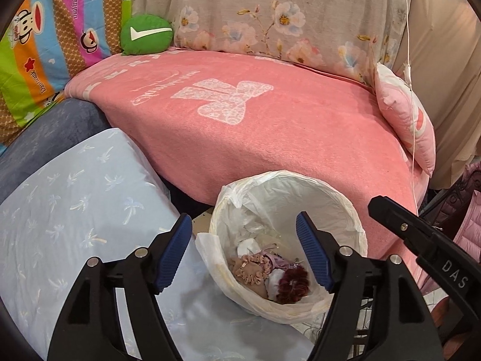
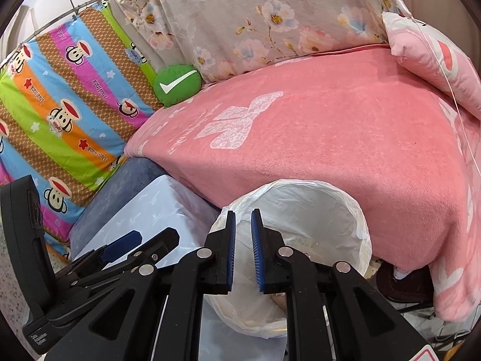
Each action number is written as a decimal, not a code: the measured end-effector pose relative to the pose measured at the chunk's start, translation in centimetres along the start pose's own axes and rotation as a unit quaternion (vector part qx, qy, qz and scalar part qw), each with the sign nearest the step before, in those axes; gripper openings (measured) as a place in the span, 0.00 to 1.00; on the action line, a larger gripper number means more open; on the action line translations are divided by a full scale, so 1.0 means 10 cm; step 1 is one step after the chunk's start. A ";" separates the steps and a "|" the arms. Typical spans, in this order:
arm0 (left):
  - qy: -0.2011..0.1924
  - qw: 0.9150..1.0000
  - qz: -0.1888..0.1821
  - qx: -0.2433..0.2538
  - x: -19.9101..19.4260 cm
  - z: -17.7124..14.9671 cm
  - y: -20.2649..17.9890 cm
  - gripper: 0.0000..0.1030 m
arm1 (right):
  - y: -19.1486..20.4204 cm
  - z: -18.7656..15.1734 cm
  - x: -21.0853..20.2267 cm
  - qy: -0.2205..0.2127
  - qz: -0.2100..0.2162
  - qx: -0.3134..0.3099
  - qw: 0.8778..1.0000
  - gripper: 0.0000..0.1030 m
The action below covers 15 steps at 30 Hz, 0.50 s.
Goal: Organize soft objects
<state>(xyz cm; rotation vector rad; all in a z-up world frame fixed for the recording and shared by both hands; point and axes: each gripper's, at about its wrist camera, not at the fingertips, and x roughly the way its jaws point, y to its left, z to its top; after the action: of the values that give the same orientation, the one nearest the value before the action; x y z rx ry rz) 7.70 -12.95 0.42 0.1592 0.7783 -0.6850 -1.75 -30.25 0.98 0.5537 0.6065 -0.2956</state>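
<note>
A round bin with a white liner (image 1: 339,207) stands on the floor against the bed. Inside it lie a small doll with a tan frilled bonnet (image 1: 251,267) and a dark red fuzzy piece (image 1: 293,282). My left gripper (image 1: 245,252) hangs open just above the bin's near rim, with nothing between its blue pads. My right gripper (image 2: 244,249) is over the same bin (image 2: 345,210), its pads almost together and empty. On the pink blanket (image 1: 270,138) rest a green cushion with a white tick (image 1: 146,34) and a pink pillow (image 1: 405,120).
A light blue pillow (image 1: 75,210) lies left of the bin on a dark blue cushion (image 1: 45,138). A striped monkey-print quilt (image 2: 60,105) and a floral grey cover (image 2: 255,15) stand behind the bed. A thin white cord (image 1: 410,90) hangs at the right.
</note>
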 end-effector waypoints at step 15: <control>-0.006 1.000 0.025 -0.017 -0.17 -0.15 0.12 0.79 | 0.18 -0.20 -0.12 0.021 -0.048 -0.065 0.997 0.32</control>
<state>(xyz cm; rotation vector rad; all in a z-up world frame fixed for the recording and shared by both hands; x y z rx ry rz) 6.72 -10.57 0.43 0.1420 0.7709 -0.6238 -2.89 -27.53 1.03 0.4075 0.6882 -0.3334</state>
